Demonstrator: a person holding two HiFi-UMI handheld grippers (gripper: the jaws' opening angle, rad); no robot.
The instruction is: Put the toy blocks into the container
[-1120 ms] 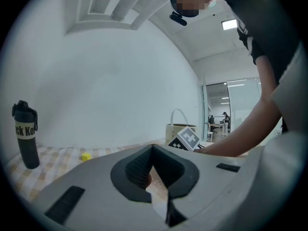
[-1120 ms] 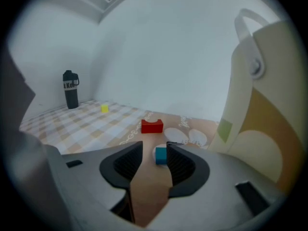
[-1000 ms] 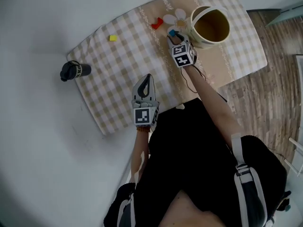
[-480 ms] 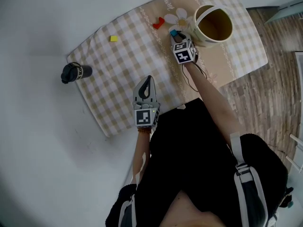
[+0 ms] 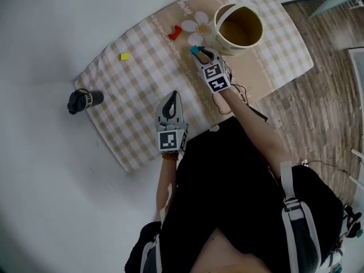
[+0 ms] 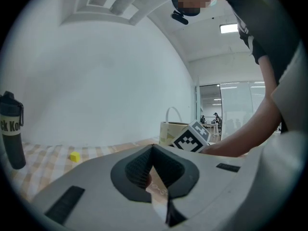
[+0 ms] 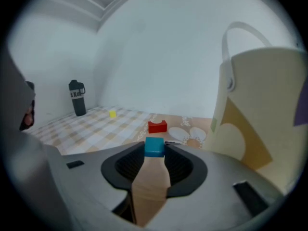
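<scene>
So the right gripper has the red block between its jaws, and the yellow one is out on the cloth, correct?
No: the right gripper, its jaws having just closed, holds the blue block, as the right gripper view shows. The red block lies on the cloth; the yellow block is out there too.

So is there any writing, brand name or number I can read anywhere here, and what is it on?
"ck Ko": white letters on the dark bottle; the rest of the word is out of sight.
Cursive word printed on the checked tablecloth: too small to read.
Patterned cubes: black-and-white squares only, no words.
No numbers or signs can be read anywhere else.
</scene>
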